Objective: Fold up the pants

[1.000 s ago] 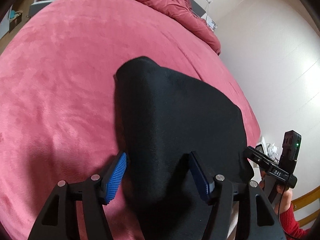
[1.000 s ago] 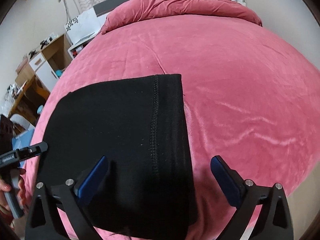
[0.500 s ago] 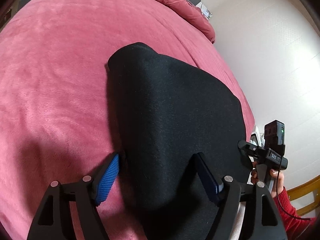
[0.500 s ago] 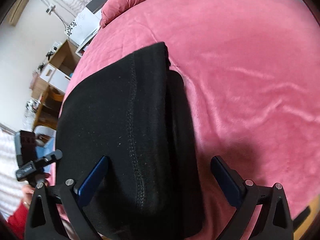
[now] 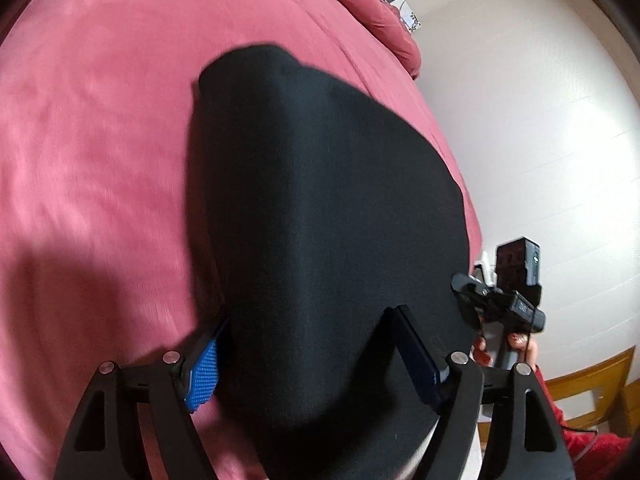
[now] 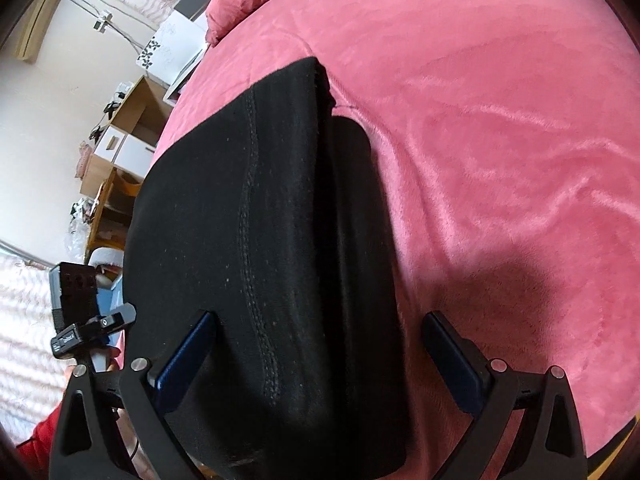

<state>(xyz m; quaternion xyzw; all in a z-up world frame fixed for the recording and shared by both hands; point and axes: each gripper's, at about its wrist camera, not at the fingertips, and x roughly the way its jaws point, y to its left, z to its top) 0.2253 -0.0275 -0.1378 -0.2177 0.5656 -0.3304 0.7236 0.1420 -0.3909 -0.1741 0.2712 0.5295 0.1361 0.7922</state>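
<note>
Straddling the folded black knit pants [image 5: 320,208] at frame btm, left gripper [image 5: 316,360]: fingers spread wide, fabric between pads, no pinch. Right gripper [image 6: 320,352] same, jaws wide apart. Pants fill frame centre on pink plush bedspread [image 6: 500,140]; stitched seam [image 6: 248,240] centre-left.

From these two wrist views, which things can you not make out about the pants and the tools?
- Left wrist view: the near edge of the pants is cut off by the frame bottom; motion blur softens the far end.
- Left tool: whether its pads touch fabric, hidden by the cloth between them.
- Right wrist view: layers under the pants, hidden by the top fold.
- Right tool: contact unclear.
</note>
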